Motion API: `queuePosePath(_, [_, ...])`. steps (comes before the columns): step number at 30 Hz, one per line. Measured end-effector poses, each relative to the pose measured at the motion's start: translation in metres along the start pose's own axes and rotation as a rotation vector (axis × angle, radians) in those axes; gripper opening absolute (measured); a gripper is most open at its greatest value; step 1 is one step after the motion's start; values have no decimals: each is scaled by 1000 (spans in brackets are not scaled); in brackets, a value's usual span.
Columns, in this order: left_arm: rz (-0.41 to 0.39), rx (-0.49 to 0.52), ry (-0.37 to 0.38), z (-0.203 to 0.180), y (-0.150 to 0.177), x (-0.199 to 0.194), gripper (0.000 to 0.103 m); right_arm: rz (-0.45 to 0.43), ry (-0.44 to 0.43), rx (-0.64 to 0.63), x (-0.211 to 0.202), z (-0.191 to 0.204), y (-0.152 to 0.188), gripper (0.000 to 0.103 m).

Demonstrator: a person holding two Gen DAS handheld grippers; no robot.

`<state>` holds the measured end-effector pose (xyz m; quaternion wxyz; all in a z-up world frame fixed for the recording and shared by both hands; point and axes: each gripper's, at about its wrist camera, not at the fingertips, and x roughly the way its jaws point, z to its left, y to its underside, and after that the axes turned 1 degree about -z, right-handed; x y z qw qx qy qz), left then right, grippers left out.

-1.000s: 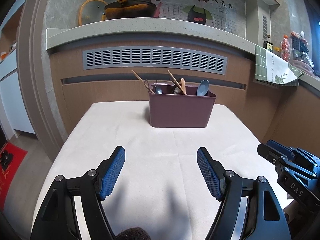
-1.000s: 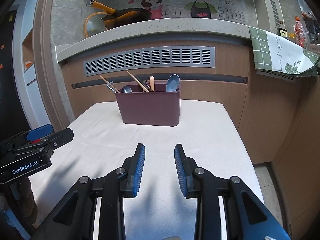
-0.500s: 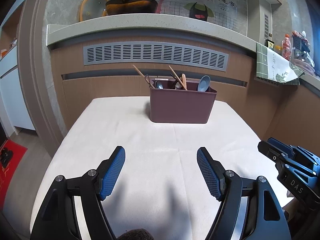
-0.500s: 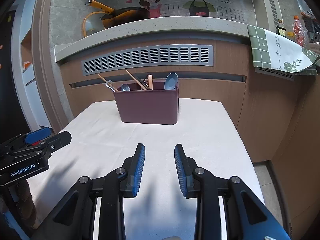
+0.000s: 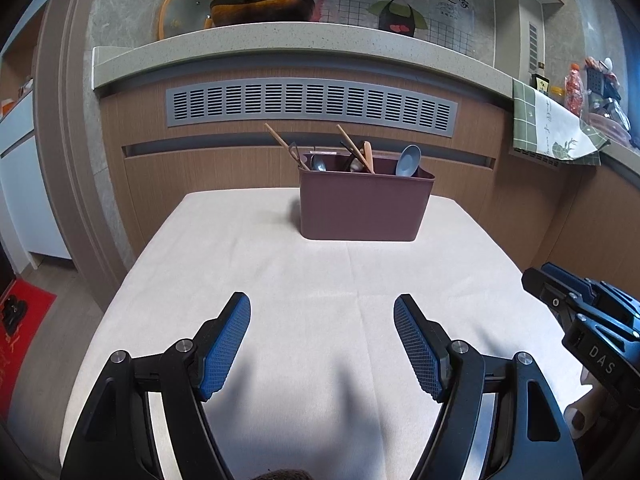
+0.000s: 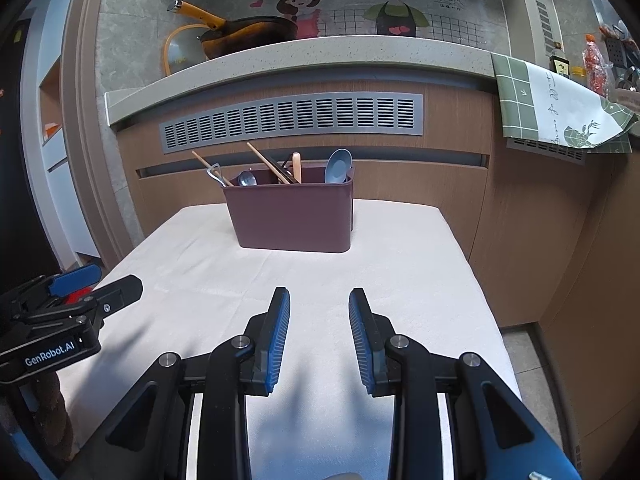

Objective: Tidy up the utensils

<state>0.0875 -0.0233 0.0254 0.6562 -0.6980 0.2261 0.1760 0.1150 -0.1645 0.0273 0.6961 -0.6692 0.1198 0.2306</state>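
While both pairs of tongs hang over the near part of the cloth-covered table (image 5: 280, 280), neither holds anything: the left gripper (image 5: 322, 316) stands wide apart, the right gripper (image 6: 319, 312) at a narrower gap with bare cloth between its blue pads. Their handles run off the bottom edge of each view, and of the person only a fingertip (image 5: 578, 416) shows in the left wrist view. Farther back, near the table's far edge, sits the maroon utensil bin (image 6: 292, 216). Only the tops of its contents clear the rim: wooden chopsticks (image 6: 266, 162), a blue spoon (image 6: 338, 166), a metal spoon (image 6: 247, 179); what lies lower is hidden. Beyond, the counter (image 5: 280, 40) bears a pan (image 6: 248, 34).
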Motion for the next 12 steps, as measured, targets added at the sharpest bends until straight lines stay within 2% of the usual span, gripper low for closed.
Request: queuePosePath(12, [-8, -11, -20, 4, 3, 2, 74, -1, 16, -14, 0, 2, -2, 30])
